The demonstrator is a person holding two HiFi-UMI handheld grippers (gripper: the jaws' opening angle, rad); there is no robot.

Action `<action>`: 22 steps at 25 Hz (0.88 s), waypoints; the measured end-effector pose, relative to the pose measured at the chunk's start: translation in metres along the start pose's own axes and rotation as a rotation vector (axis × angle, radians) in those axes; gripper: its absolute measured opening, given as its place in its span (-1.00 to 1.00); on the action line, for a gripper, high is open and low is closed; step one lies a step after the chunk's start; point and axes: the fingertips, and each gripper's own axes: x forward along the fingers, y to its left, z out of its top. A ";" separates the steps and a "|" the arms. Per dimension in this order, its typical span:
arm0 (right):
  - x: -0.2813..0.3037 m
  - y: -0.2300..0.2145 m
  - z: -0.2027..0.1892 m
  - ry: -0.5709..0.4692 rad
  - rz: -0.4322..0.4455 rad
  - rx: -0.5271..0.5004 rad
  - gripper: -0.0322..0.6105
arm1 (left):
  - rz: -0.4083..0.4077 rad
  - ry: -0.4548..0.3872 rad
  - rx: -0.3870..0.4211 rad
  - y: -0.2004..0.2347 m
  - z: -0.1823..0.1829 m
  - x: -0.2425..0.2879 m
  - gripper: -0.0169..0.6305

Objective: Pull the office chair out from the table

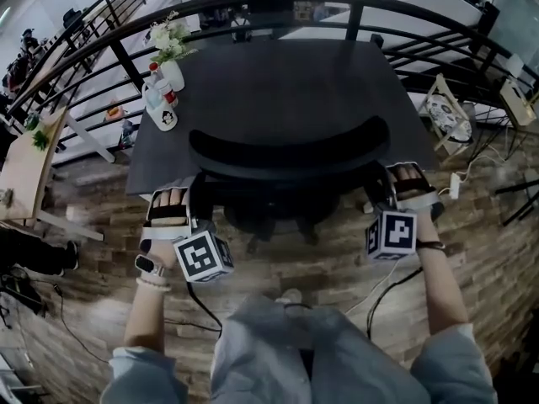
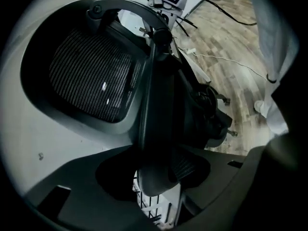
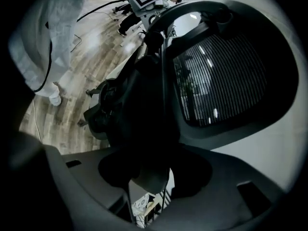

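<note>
The black office chair (image 1: pixel 290 146) stands tucked under the dark table (image 1: pixel 286 82), its curved backrest towards me. My left gripper (image 1: pixel 168 199) is at the chair's left armrest, and my right gripper (image 1: pixel 410 178) at the right one. In the left gripper view the armrest (image 2: pixel 154 129) fills the gap between the jaws of the left gripper (image 2: pixel 161 186), beside the mesh backrest (image 2: pixel 91 76). The right gripper view mirrors this: the other armrest (image 3: pixel 149 143) sits in the right gripper (image 3: pixel 154 189), next to the mesh backrest (image 3: pixel 226 66). Both grippers look closed on their armrests.
A vase of flowers (image 1: pixel 171 53) and some cups (image 1: pixel 162 108) stand on the table's left corner. A black railing (image 1: pixel 101 23) curves behind the table. Cables (image 1: pixel 383 284) and a power strip (image 1: pixel 456 185) lie on the wood floor. A wooden side table (image 1: pixel 25 162) is at left.
</note>
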 end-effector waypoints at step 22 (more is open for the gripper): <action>-0.051 0.024 0.015 0.008 0.009 0.036 -0.31 | -0.003 0.073 0.015 -0.022 -0.015 -0.057 -0.33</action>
